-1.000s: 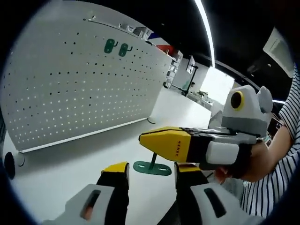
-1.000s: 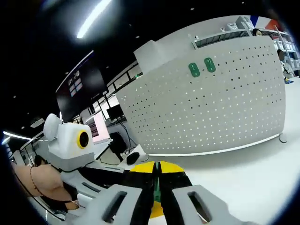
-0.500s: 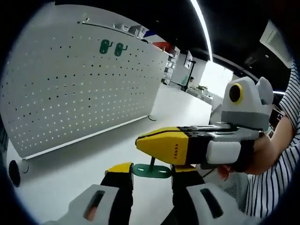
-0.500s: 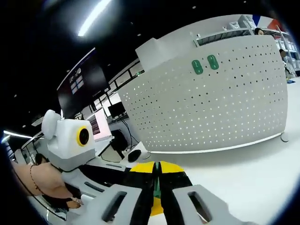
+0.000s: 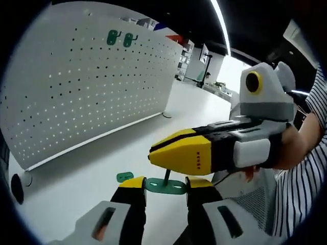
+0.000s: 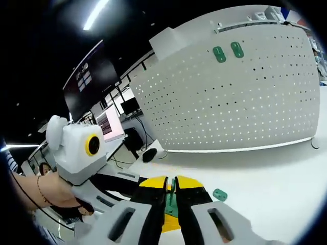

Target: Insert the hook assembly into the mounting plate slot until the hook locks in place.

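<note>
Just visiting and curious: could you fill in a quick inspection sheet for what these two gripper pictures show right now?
Surface: white table, pegboard standing upright at its far side.
Job's things: green hook, a flat base with a peg, pinched by its peg; a small green piece lies on the table beside it; two green hooks already mounted high on the pegboard.
Clutter: nothing seen.
Grippers: right gripper shut on the green hook; left gripper open, fingers either side of the hook's base.
Cables: dark cables by the pegboard's end.
Surroundings: ceiling light strip, monitor, a striped sleeve.
</note>
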Available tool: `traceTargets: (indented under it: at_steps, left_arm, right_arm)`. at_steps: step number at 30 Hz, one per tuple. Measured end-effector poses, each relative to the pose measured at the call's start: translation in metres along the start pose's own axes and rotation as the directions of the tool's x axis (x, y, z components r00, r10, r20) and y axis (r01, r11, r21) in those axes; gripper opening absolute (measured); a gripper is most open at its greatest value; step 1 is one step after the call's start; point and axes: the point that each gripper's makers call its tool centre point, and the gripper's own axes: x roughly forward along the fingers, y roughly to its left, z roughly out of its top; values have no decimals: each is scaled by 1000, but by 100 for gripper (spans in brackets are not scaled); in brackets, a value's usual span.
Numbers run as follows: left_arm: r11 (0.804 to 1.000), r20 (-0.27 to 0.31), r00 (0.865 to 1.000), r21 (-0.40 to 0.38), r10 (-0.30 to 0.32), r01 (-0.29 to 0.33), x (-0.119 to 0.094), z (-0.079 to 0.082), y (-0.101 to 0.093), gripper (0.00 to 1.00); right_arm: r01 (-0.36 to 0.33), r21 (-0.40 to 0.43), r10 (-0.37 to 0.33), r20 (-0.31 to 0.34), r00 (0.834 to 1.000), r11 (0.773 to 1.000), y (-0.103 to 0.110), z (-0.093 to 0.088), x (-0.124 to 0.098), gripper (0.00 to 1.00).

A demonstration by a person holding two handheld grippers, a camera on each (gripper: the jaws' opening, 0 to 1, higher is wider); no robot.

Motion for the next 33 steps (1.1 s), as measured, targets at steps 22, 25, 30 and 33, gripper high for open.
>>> traceTargets:
  at_steps: [22, 25, 30, 33]
  left_arm:
    - [971, -124, 991, 237, 50, -19, -1, -51, 20, 30]
    - [969, -126, 991, 247, 41, -9, 0, -53, 15, 30]
    - [949, -99, 993, 316, 61, -27, 0, -47, 10, 30]
    - [915, -110, 990, 402, 87, -36, 0, -46, 9, 30]
  right_arm:
    - [-177, 78, 189, -569, 800, 981, 2, -60, -6, 15]
    - [-169, 64, 173, -608, 774, 983, -2, -71, -2, 15]
    - [-157, 59, 158, -649, 745, 986, -8, -82, 2, 14]
    - [-165, 65, 167, -653, 739, 984, -4, -83, 3, 14]
